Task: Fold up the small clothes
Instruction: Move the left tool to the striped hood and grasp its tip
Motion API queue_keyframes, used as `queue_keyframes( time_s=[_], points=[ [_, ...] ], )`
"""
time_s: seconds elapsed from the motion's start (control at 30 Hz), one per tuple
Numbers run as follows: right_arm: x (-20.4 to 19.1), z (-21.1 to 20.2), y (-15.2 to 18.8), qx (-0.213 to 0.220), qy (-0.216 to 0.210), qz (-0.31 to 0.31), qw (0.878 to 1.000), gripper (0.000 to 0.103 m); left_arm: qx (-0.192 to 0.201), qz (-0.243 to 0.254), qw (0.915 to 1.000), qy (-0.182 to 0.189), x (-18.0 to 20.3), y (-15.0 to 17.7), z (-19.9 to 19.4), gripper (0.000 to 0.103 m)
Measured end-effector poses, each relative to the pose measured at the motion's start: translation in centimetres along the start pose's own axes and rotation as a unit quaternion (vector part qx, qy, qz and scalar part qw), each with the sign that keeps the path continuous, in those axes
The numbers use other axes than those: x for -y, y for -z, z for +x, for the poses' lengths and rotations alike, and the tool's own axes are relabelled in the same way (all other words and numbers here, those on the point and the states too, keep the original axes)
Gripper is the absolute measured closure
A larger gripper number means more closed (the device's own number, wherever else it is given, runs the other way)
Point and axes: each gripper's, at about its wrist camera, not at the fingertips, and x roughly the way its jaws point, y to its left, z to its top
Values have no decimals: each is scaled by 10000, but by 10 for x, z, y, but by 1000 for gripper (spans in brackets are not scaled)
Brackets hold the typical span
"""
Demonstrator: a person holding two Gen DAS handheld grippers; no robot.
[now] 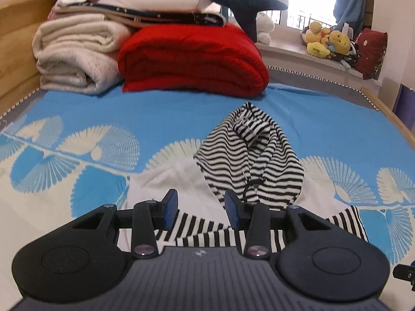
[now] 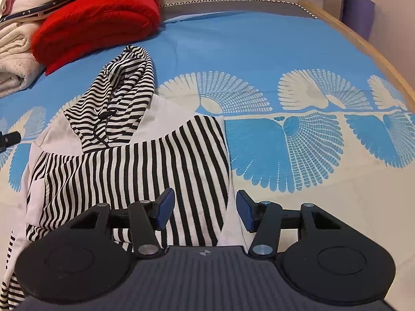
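Note:
A small white hoodie with black-and-white striped hood (image 1: 249, 160) and striped sleeves lies on the blue patterned bed sheet (image 1: 155, 114). In the right wrist view the hood (image 2: 122, 90) points away and a striped sleeve (image 2: 145, 173) is folded across the white body. My left gripper (image 1: 201, 208) is open, hovering over the garment's near part just before the hood. My right gripper (image 2: 205, 208) is open, above the right edge of the folded striped sleeve. Neither holds cloth.
A folded red quilt (image 1: 192, 59) and cream blankets (image 1: 75, 57) are stacked at the bed's far end. Plush toys (image 1: 326, 41) sit on the windowsill. A wooden bed rail (image 2: 363, 41) runs along the right side.

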Motion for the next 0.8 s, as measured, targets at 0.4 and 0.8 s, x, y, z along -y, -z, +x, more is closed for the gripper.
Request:
queue_keyframes(
  time_s=[0.4,0.8],
  points=[
    [10,-2,3,-63,-49,86,9999,49,-100,419,9982,426,23,-63,53,60],
    [-5,26,3,-347,163,-205,9991,49,-436,395,9978,310,53,-127,269,57]
  ],
)
